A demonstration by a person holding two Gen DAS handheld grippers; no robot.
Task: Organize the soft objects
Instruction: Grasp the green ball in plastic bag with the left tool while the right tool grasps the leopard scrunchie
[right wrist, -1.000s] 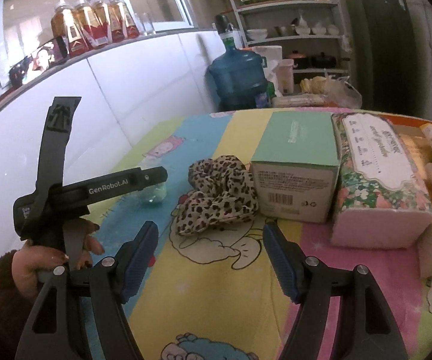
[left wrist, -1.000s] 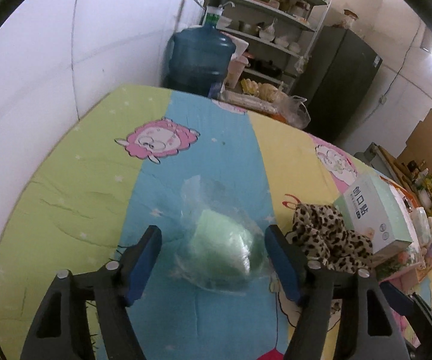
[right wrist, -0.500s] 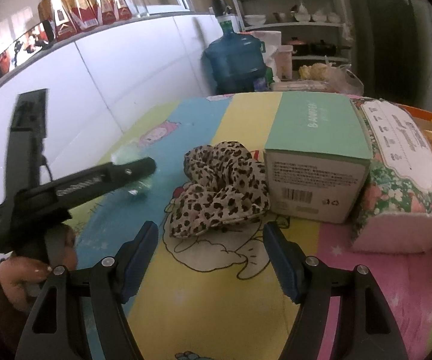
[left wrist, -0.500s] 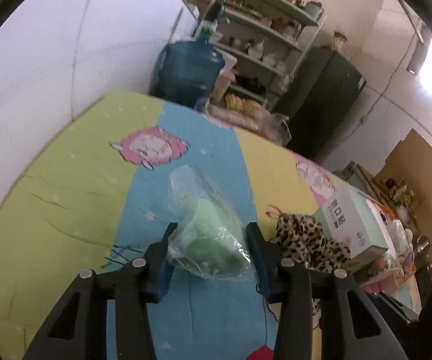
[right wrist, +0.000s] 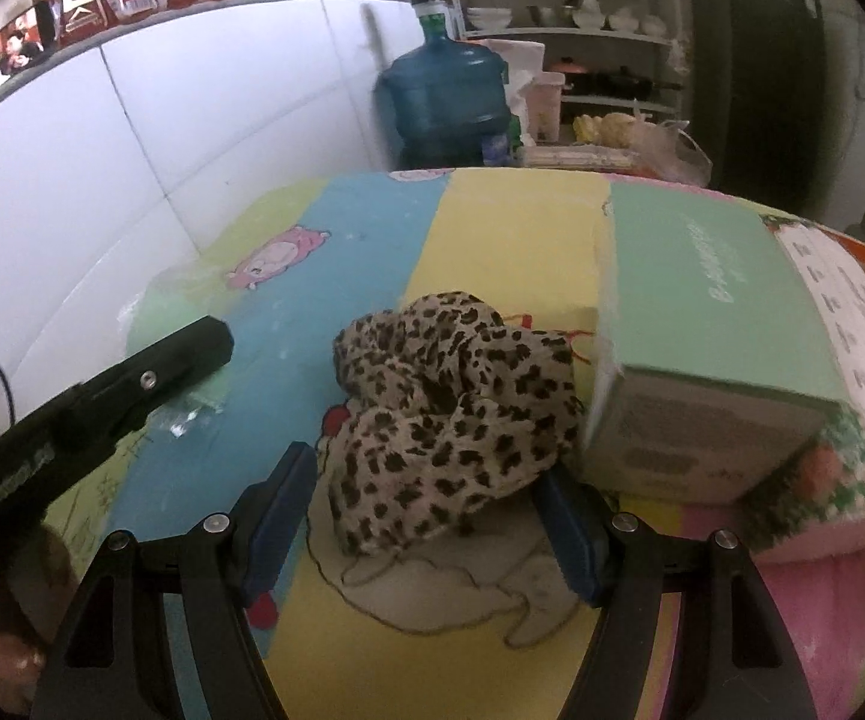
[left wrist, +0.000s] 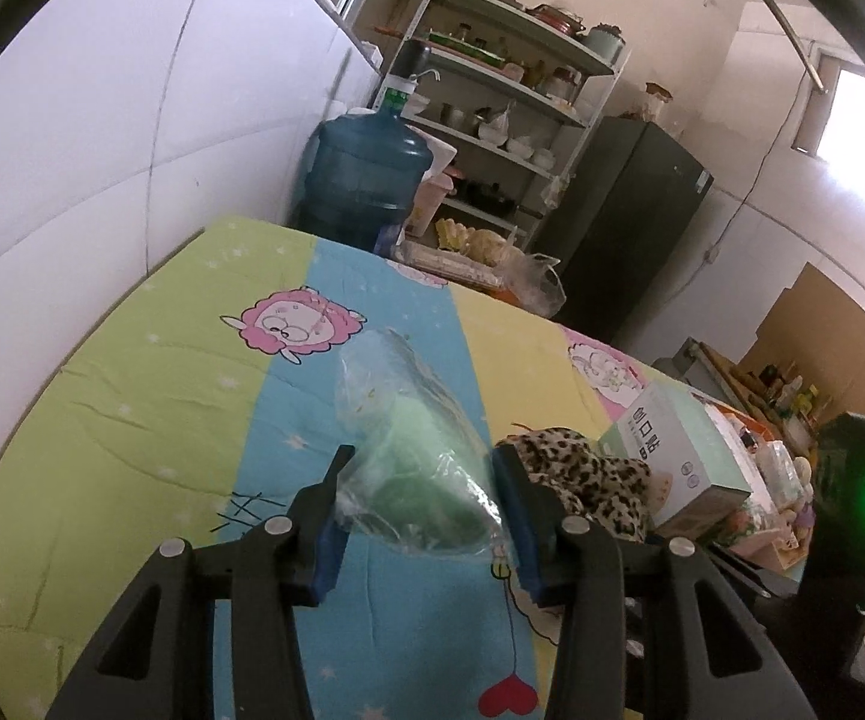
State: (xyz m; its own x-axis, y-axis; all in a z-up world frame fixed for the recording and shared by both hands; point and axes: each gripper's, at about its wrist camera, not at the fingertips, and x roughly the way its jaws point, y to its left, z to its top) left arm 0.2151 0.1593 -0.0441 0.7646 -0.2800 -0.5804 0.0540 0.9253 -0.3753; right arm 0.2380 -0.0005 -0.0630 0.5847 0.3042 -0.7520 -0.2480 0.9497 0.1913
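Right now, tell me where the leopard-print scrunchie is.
In the right wrist view, the leopard-print scrunchie lies on the striped cloth between the open right gripper fingers, against the mint-green box.

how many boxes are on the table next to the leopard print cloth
2. A mint green box touches the leopard print cloth; a floral box sits just beyond it. More may be hidden past the frame edge.

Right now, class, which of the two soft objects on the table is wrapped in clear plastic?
The pale green bundle, clamped by the left gripper. The leopard-print cloth, lying bare between the right gripper's open jaws, has no wrapping.
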